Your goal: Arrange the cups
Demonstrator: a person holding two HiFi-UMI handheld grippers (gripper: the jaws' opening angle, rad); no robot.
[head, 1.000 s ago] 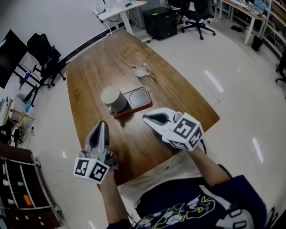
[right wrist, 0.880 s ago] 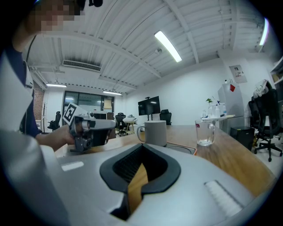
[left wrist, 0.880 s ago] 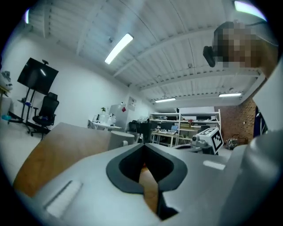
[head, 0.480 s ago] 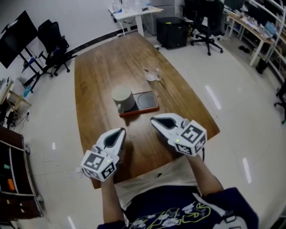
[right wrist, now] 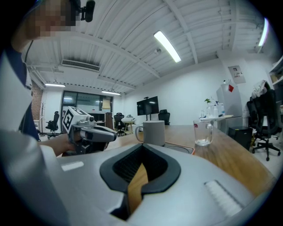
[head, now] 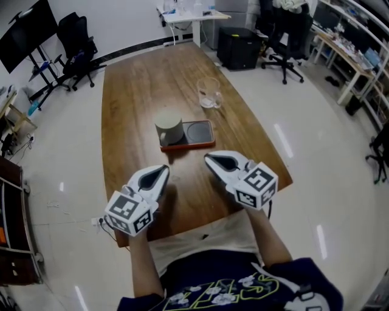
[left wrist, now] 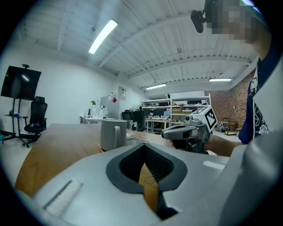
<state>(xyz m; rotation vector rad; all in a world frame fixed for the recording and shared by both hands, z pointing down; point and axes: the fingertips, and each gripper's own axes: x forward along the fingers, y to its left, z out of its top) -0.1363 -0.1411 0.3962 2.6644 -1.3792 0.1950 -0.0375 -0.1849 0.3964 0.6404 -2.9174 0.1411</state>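
Observation:
A grey mug [head: 168, 128] stands on the left end of a red-rimmed dark tray [head: 199, 133] at mid-table. A clear glass mug [head: 209, 92] stands on the bare wood beyond the tray, to its right. My left gripper [head: 161, 170] hovers over the table's near part, shut and empty, pointing at the tray. My right gripper [head: 211, 160] is beside it, also shut and empty. In the left gripper view the grey mug [left wrist: 110, 133] is ahead, and the right gripper [left wrist: 188, 129] is to the right. The right gripper view shows the grey mug [right wrist: 153, 132] and glass mug [right wrist: 203, 132].
The long wooden table [head: 134, 91] stretches away from me. Office chairs [head: 82, 45], a black cabinet [head: 238, 47] and a white desk [head: 191, 15] stand on the floor around its far end. The table's near edge is just below both grippers.
My left gripper has come down toward the table and rolled flatter. The right gripper has stayed put. The head view has shifted, so the table sits more centred.

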